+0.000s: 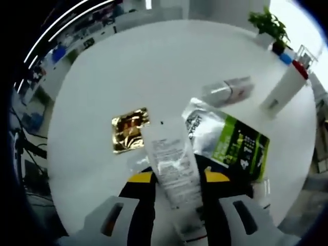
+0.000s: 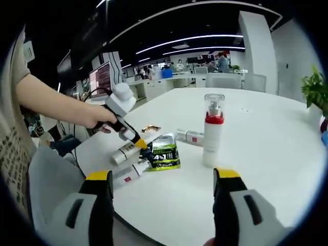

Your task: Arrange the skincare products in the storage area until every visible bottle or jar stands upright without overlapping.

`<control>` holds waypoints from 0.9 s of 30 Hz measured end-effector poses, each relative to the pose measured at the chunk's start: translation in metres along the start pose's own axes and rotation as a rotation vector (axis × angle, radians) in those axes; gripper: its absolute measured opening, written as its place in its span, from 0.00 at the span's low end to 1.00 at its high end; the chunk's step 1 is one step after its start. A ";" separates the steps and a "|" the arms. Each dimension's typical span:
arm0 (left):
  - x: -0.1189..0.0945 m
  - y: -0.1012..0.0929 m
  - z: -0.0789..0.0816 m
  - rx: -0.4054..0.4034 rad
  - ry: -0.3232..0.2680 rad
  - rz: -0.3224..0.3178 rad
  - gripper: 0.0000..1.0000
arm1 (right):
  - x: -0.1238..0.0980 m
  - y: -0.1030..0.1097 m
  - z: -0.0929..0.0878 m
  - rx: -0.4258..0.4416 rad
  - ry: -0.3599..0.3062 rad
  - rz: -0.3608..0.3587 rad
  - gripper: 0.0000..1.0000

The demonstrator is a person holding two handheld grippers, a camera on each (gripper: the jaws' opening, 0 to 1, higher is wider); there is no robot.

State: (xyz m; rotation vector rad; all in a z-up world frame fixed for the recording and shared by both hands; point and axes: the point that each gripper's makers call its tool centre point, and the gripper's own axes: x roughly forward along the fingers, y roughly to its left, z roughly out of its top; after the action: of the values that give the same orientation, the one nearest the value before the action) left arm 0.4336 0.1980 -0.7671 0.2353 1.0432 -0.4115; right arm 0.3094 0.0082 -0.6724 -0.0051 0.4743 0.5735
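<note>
Left gripper (image 1: 177,179) jaws closed around a white tube (image 1: 171,171) with small print on it, tube runs lengthwise between the two jaws and sticks out ahead of them, lifted over the white table (image 1: 102,82). Just right of the tube, partly under it in the left gripper view, a silver and green sachet (image 1: 230,138) lies flat. Left of the tube a small gold foil packet (image 1: 129,129) lies flat, apart from the sachet. Beyond the sachet a clear bottle (image 1: 228,91) lies on its side, and further right a white pump bottle with red collar (image 1: 284,89) stands upright. Potted plant (image 1: 270,25) at the far table edge. Right gripper (image 2: 163,197) jaws wide apart, nothing between them, held low over the near table edge (image 2: 169,215). In the right gripper view the left gripper (image 2: 134,141) comes in from the left in a person's hand (image 2: 95,117), tips gripping the white tube (image 2: 125,152) beside the green sachet (image 2: 164,152). Another white tube with pink label (image 2: 128,176) lies flat near the table edge. Gold packet (image 2: 150,128) behind them. Clear bottle (image 2: 190,136) lies on its side next to the upright pump bottle (image 2: 212,130). Office desks and monitors (image 2: 100,77) in the background.
</note>
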 end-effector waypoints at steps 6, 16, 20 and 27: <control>-0.010 -0.002 0.004 -0.019 -0.037 -0.032 0.29 | 0.000 0.001 0.000 -0.005 0.002 0.007 0.80; -0.034 -0.005 0.007 -0.022 -0.143 -0.082 0.29 | 0.001 0.009 -0.001 -0.026 0.017 0.037 0.80; -0.047 -0.016 0.017 0.028 -0.265 -0.155 0.29 | 0.000 0.013 0.000 -0.018 0.013 0.054 0.79; -0.064 -0.023 0.020 0.041 -0.344 -0.199 0.29 | 0.000 0.019 0.000 -0.026 0.022 0.076 0.79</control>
State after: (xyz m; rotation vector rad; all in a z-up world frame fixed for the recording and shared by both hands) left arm 0.4108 0.1834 -0.7016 0.0923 0.7222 -0.6303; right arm 0.2998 0.0240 -0.6707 -0.0180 0.4895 0.6547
